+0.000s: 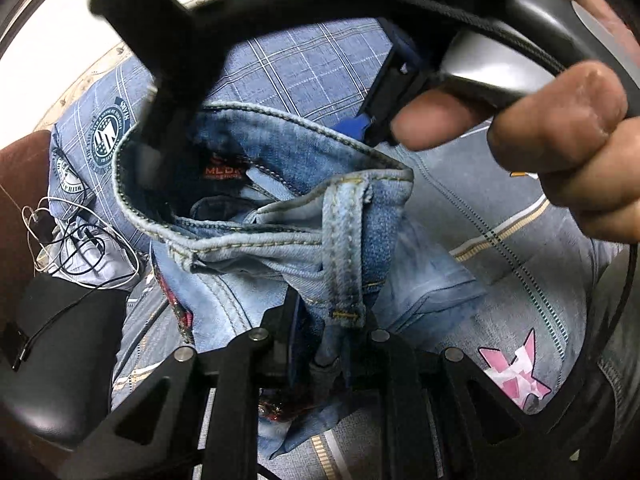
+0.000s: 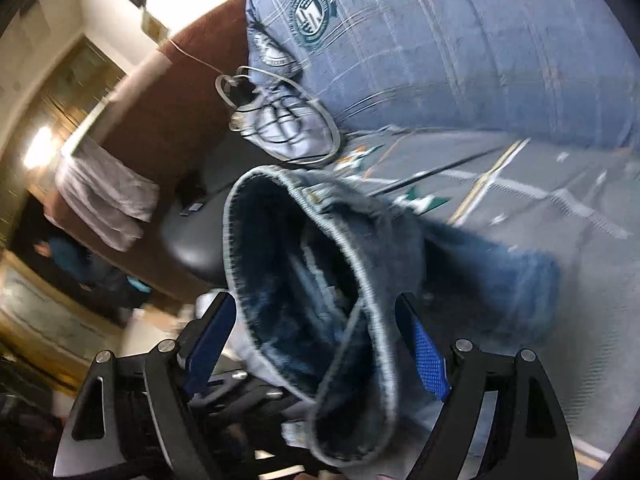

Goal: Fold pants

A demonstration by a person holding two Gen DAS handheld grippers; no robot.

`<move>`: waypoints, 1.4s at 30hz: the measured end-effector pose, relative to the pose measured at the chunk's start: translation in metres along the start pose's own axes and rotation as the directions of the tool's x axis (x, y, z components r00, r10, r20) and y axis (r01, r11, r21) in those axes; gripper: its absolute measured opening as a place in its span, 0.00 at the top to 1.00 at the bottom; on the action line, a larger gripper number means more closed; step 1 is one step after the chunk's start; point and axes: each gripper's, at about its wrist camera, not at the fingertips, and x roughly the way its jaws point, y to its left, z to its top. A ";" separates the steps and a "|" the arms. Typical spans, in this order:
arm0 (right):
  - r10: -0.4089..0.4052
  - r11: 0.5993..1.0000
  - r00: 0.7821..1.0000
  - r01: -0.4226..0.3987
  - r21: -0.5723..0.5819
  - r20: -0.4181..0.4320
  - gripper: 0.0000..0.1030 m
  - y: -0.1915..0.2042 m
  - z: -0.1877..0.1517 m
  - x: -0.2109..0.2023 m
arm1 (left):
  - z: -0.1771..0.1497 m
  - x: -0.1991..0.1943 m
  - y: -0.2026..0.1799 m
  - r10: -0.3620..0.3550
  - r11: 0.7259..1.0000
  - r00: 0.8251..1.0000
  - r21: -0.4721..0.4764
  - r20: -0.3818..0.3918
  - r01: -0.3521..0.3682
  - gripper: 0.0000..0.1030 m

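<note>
Light blue jeans (image 1: 304, 216) hang bunched above a blue-grey bedsheet, waistband open toward the left wrist camera. My left gripper (image 1: 332, 344) is shut on the denim near a belt loop (image 1: 344, 248). The right gripper, held in a hand, shows in the left wrist view (image 1: 380, 128) at the far waistband edge. In the right wrist view, the jeans' waistband (image 2: 320, 288) lies between the blue pads (image 2: 426, 356) of my right gripper (image 2: 320, 344), whose jaws stand wide apart around the cloth. That view is motion-blurred.
A blue checked pillow (image 1: 304, 68) with a round crest lies behind the jeans; it also shows in the right wrist view (image 2: 440, 40). Tangled cables (image 1: 68, 236) and a black pad (image 1: 60, 344) lie at the left. A brown headboard (image 2: 168, 92) with a grey towel (image 2: 104, 200) stands beyond.
</note>
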 end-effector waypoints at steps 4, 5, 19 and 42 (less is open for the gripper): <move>0.040 0.999 0.999 -0.040 0.002 -0.025 0.13 0.001 0.003 0.003 | 0.002 0.002 -0.006 0.004 0.999 1.000 0.039 -0.010 -0.003 0.82; 0.013 0.999 0.999 -0.015 -0.033 -0.040 0.13 0.006 0.004 0.004 | 0.002 0.003 -0.009 0.007 0.999 1.000 0.048 -0.012 -0.007 0.82; -0.182 0.983 0.974 0.176 -0.058 -0.134 0.91 -0.011 0.012 0.005 | 0.000 -0.011 -0.015 -0.027 0.996 1.000 0.089 0.009 0.026 0.82; -0.253 0.891 0.967 0.233 0.390 0.000 0.46 -0.133 -0.044 -0.018 | 0.015 -0.009 0.014 -0.342 0.917 0.940 -0.222 -0.004 0.333 0.36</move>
